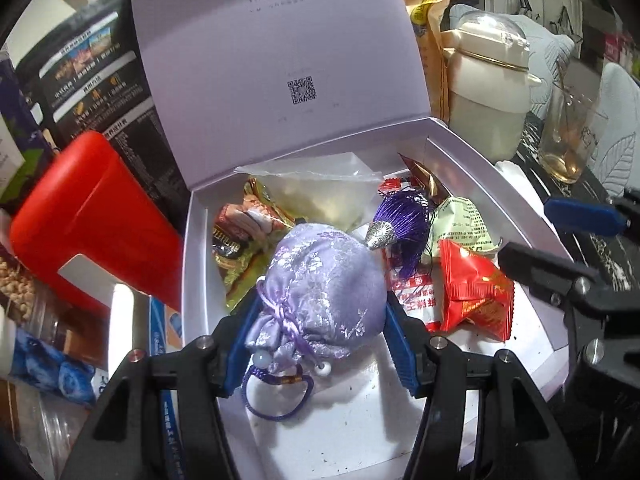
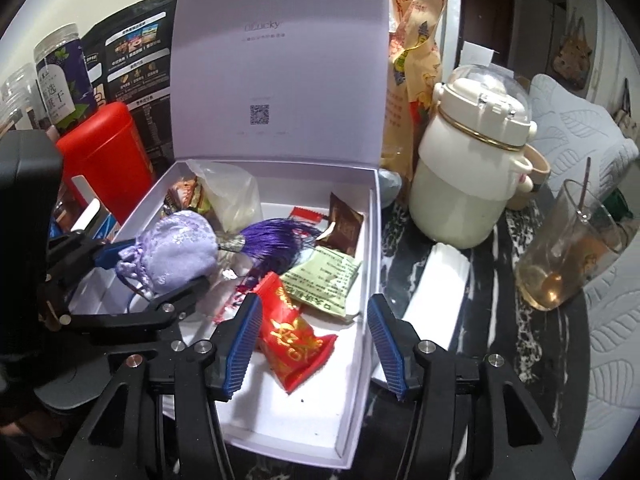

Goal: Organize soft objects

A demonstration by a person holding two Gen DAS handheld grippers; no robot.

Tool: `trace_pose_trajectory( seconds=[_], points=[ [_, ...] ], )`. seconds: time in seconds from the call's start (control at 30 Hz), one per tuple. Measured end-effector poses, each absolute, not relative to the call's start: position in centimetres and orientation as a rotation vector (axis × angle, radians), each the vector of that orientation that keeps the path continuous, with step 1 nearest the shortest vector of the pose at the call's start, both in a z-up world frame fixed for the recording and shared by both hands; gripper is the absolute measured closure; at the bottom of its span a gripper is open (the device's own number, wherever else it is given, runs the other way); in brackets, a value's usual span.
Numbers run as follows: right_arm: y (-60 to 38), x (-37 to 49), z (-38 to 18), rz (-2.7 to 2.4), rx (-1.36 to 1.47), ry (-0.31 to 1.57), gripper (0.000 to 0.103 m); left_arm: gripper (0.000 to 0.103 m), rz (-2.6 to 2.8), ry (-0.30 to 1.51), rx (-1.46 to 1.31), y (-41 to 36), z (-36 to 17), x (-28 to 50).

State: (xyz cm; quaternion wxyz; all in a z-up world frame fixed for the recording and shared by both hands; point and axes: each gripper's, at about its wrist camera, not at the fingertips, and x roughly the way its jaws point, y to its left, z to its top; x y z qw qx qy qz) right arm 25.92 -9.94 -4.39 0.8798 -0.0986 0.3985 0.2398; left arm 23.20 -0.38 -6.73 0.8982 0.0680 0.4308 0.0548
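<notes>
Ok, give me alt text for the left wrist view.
The left claw grips a lilac pouch over an open white box holding snack packets and a purple tassel. A red tin stands left of the box.

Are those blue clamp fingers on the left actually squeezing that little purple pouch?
Touching. In the left wrist view both blue pads of the left gripper press against the sides of the lilac pouch, holding it above the white box.

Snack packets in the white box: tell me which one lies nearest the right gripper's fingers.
The red packet with gold print. It lies just ahead of the right gripper, beside its left finger; the pale green packet and brown packet lie farther back.
</notes>
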Motion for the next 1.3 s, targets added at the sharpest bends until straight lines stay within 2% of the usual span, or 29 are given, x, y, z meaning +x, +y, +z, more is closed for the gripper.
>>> trace_pose_trajectory(
  seconds=[0.17, 0.27, 0.3, 0.4, 0.7, 1.3],
  points=[
    [-11.2, 25.6, -3.8, 0.480, -0.214, 0.826, 0.048, 0.043, 0.102, 0.898, 0.146, -0.7, -6.9, 22.9],
    [-11.5, 25.4, -3.6, 0.476, -0.206, 0.822, 0.044, 0.042, 0.110, 0.910, 0.117, -0.1, -6.5, 22.7],
    [-11.6, 25.3, -3.6, 0.478, -0.204, 0.820, 0.044, 0.039, 0.117, 0.910, 0.111, -0.1, -6.3, 22.6],
    [-12.0, 24.7, -3.6, 0.477, -0.197, 0.819, 0.044, 0.021, 0.131, 0.883, 0.114, -0.1, -5.3, 21.8],
    [-13.8, 22.4, -1.9, 0.448, -0.176, 0.788, 0.044, 0.020, 0.135, 0.833, 0.115, -0.6, -2.3, 18.9],
    [-15.5, 16.3, 6.7, 0.434, -0.144, 0.594, 0.038, 0.020, 0.126, 0.612, 0.068, -0.3, 7.4, 12.2]
  ],
)
